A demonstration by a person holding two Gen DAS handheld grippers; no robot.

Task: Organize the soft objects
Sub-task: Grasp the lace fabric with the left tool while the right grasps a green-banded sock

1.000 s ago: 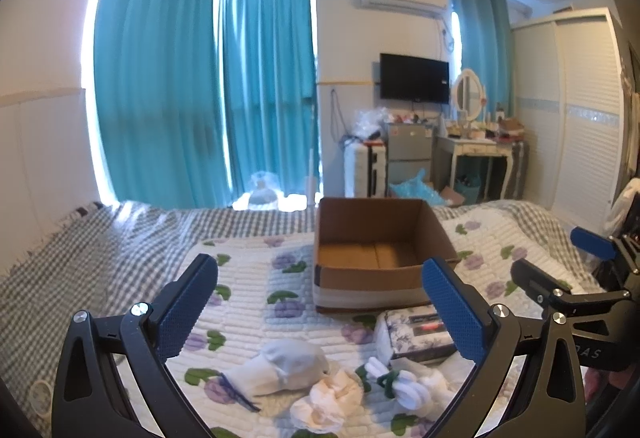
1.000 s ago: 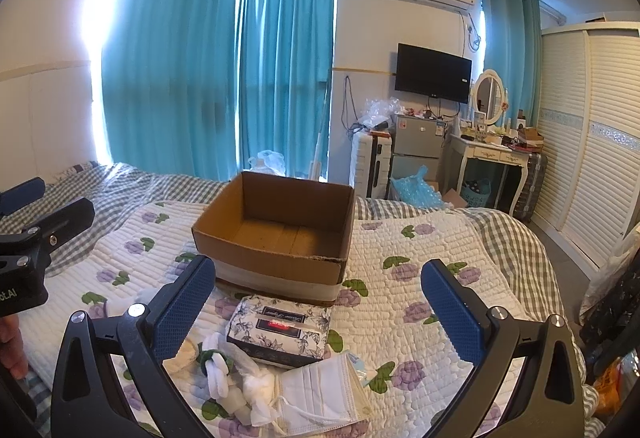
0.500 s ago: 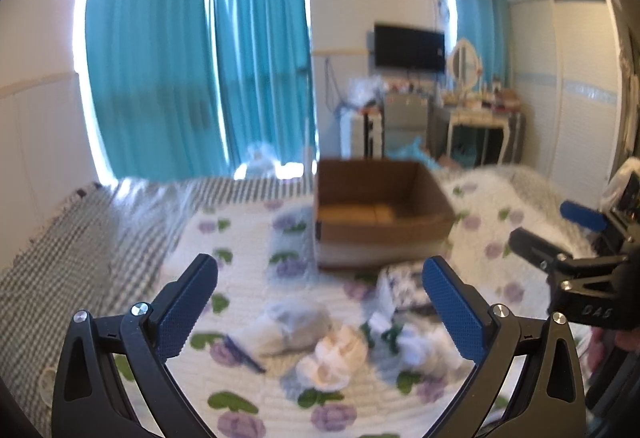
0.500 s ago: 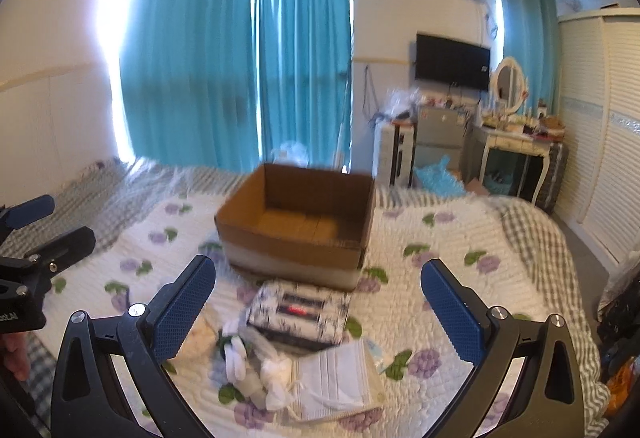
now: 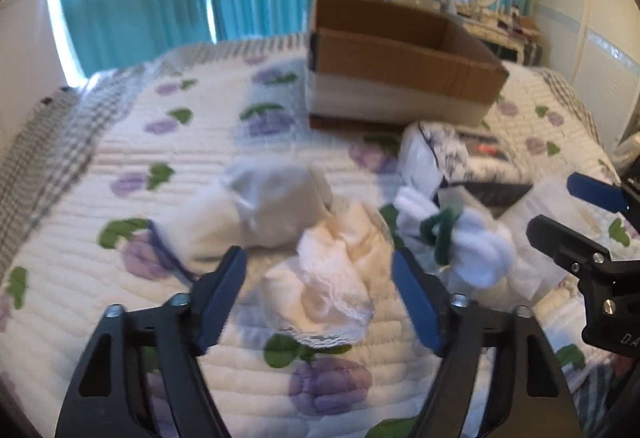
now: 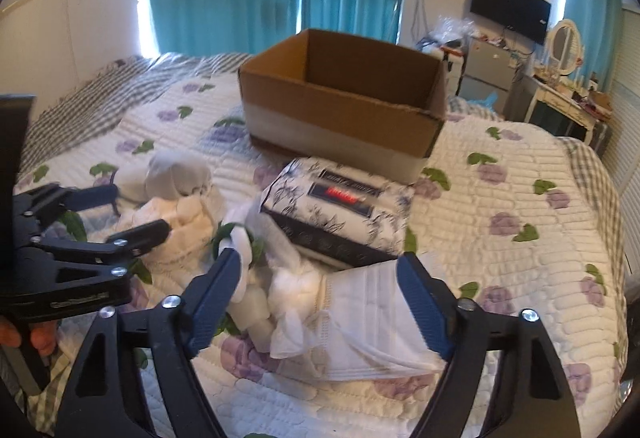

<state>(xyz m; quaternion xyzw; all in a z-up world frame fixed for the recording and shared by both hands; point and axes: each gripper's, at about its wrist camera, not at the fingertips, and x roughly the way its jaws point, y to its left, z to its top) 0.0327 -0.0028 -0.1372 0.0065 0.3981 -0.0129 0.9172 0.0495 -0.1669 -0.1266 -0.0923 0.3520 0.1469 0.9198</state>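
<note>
A crumpled cream cloth [image 5: 332, 278] lies on the quilt between the jaws of my left gripper [image 5: 320, 278], which are closing; the pads stand just clear of it. Behind it sit a grey-white sock bundle [image 5: 260, 206] and a white bundle with a green band [image 5: 460, 238]. My right gripper [image 6: 320, 290] hovers over a stack of white face masks [image 6: 372, 322] and a white knotted cloth [image 6: 292, 286], its jaws closing with no contact. Each gripper shows in the other's view: the right gripper [image 5: 560, 210], and the left gripper [image 6: 136, 212] with a hand below it.
An open cardboard box [image 6: 340, 98] stands on the bed behind the pile. A patterned tissue pack [image 6: 340, 214] lies between the box and the masks. The flowered quilt [image 6: 520, 198] stretches away to the right. Curtains, a television and a dresser line the far wall.
Both grippers have dropped toward the bed and tipped downward, so the soft pile now fills the lower view. Both pairs of jaws stand narrower than before.
</note>
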